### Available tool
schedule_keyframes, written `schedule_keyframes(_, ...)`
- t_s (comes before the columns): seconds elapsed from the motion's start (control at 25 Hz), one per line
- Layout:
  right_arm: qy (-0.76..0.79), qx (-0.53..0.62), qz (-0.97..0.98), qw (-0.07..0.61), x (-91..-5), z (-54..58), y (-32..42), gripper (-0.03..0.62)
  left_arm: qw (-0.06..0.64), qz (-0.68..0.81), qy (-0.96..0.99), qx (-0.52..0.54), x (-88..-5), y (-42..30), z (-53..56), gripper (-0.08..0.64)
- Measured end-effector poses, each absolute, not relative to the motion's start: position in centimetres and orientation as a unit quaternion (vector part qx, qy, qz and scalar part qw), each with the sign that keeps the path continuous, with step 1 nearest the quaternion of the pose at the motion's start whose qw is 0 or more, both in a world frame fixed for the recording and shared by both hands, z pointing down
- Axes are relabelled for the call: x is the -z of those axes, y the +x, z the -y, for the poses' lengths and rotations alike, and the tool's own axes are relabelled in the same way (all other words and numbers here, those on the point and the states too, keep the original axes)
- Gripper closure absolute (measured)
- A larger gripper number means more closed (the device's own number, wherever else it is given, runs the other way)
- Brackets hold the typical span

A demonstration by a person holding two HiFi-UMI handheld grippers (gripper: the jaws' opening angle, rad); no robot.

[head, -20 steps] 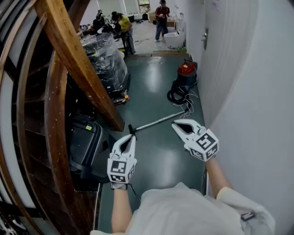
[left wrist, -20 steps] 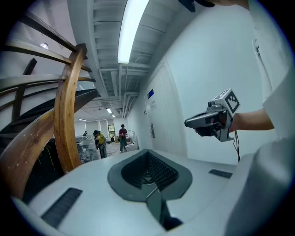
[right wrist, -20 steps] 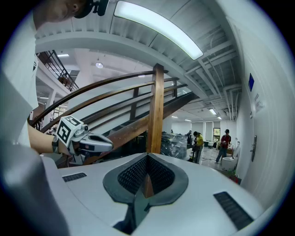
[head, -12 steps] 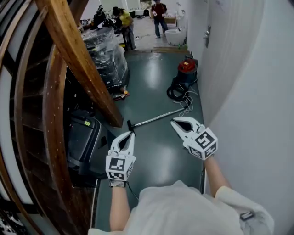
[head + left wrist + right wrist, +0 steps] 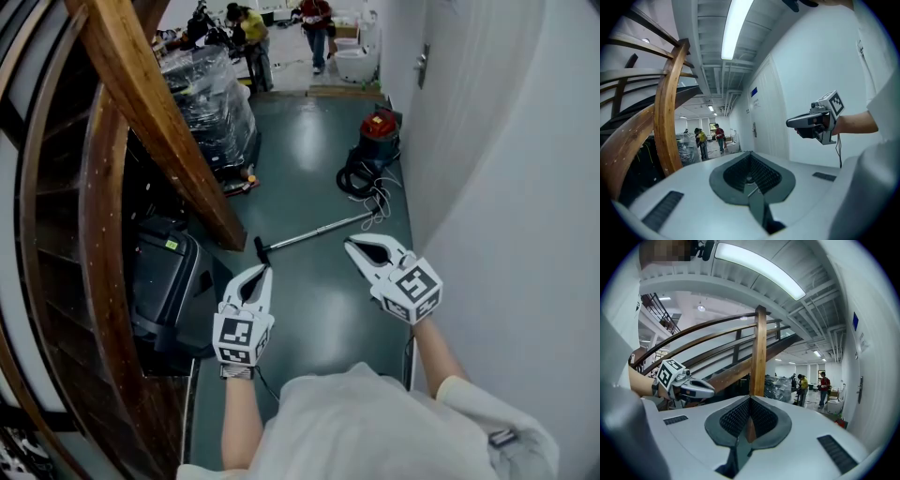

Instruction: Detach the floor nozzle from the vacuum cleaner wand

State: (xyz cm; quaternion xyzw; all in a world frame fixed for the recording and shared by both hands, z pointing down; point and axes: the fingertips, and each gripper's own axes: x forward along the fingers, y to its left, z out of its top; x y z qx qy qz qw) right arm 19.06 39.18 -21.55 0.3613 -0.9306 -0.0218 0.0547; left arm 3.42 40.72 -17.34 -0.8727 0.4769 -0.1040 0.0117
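Note:
In the head view a metal vacuum wand (image 5: 314, 232) lies on the dark green floor, with a black floor nozzle (image 5: 260, 250) at its near end. Its far end meets a black hose (image 5: 356, 178) coiled beside a red vacuum cleaner (image 5: 380, 127). My left gripper (image 5: 265, 271) is held level just on the near side of the nozzle, shut and empty. My right gripper (image 5: 349, 246) hangs to the right of the wand, also shut and empty. In the left gripper view my right gripper (image 5: 788, 123) shows against the white wall. In the right gripper view my left gripper (image 5: 712, 391) shows at the left.
A curved wooden stair stringer (image 5: 150, 122) and dark equipment cases (image 5: 169, 286) fill the left. A plastic-wrapped pallet (image 5: 211, 103) stands further back. A white wall (image 5: 506, 187) with a door runs along the right. People (image 5: 314, 28) stand at the far end of the corridor.
Both grippers have stayed shut and nearly still in the view. The wand, nozzle and vacuum cleaner have slid slightly up and left in the picture as the head camera shifted.

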Motion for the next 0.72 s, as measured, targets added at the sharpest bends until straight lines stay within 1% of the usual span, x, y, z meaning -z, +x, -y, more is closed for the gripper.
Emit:
schedule_keyframes(0.48, 0.352, 0.004, 0.932, 0.087, 19.3, -38.1, 23.3, 0.565, 0.006, -0.49, -0.865, 0.11, 17.2, 8.2, -40.7, 0.563)
schedule_keyframes(0.72, 0.327, 0.018, 0.941, 0.081, 18.8, -39.3, 25.1, 0.563, -0.003, -0.503, -0.857, 0.111, 15.9, 10.6, -41.6, 0.563)
